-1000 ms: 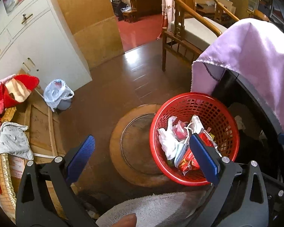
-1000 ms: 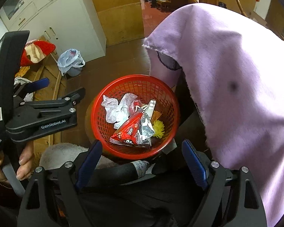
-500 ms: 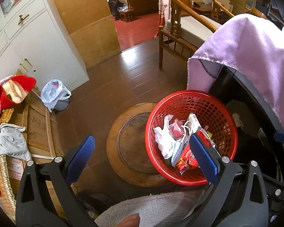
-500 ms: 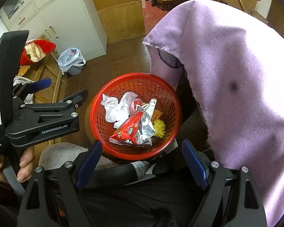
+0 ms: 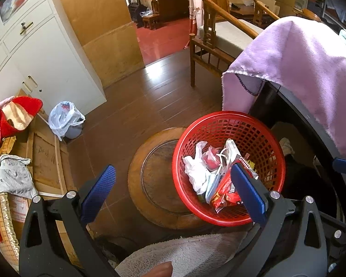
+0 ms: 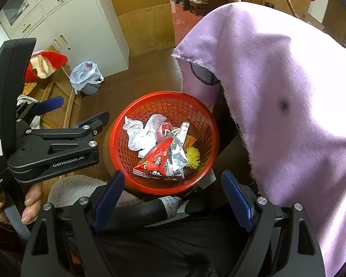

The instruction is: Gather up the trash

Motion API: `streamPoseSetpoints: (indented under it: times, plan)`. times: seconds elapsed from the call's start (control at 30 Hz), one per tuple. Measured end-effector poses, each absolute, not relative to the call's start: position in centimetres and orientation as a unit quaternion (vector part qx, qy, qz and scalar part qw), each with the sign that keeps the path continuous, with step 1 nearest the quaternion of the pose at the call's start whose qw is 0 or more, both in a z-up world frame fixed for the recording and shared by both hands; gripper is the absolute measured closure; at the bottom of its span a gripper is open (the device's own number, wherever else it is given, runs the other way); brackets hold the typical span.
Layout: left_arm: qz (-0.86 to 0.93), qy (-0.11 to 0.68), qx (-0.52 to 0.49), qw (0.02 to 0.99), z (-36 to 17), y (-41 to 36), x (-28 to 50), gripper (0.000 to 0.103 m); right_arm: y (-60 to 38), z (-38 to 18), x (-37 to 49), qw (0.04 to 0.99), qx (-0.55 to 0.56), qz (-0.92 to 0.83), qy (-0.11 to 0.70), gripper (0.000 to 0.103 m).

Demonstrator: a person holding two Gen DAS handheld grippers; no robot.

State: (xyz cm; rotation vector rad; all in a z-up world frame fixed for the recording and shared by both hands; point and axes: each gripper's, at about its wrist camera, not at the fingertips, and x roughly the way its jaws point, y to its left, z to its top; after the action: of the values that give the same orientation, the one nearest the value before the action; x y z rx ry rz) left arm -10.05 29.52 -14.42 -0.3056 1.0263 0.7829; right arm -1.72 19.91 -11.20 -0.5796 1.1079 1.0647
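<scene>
A red mesh basket [image 5: 260,129] [image 6: 173,99] sits on a round wooden stool [image 5: 156,180]. It holds trash: a crumpled white plastic bag [image 5: 196,173] [image 6: 138,136], a red snack wrapper [image 5: 226,194] [image 6: 156,159], a silver wrapper [image 6: 176,158] and a yellow piece [image 6: 192,158]. My left gripper [image 5: 173,191] is open and empty, above the stool, left of the basket; it also shows in the right wrist view [image 6: 73,115]. My right gripper [image 6: 173,198] is open and empty, just in front of the basket.
A purple cloth [image 5: 299,69] [image 6: 276,103] drapes over a dark object right of the basket. A small bin with a plastic liner [image 5: 65,120] [image 6: 86,78] stands by white cabinets [image 5: 46,57]. A wooden chair [image 5: 214,34] stands behind. Clothes and boards lie at left.
The left gripper has drawn back and up a little, so the basket sits lower and farther right in its view. The right gripper has barely moved. Both stay open.
</scene>
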Motion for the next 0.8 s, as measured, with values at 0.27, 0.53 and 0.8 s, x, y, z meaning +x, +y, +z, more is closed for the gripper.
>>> streamPoseSetpoints:
  times: [0.27,0.53,0.8]
  plan:
    - [0.362,0.475,-0.142,0.789,-14.37,29.49,-10.05,0.007,19.82,-11.18,-1.71,0.683,-0.256,0.473,0.494,0.019]
    - [0.362,0.475,-0.141,0.79,-14.36,29.44,-10.01,0.007,19.84,-11.19,-1.72,0.683,-0.256,0.473,0.494,0.019]
    - [0.361,0.475,-0.14,0.79,-14.4,29.36,-9.83,0.007,19.81,-11.24,-1.7,0.683,-0.256,0.473,0.494,0.019]
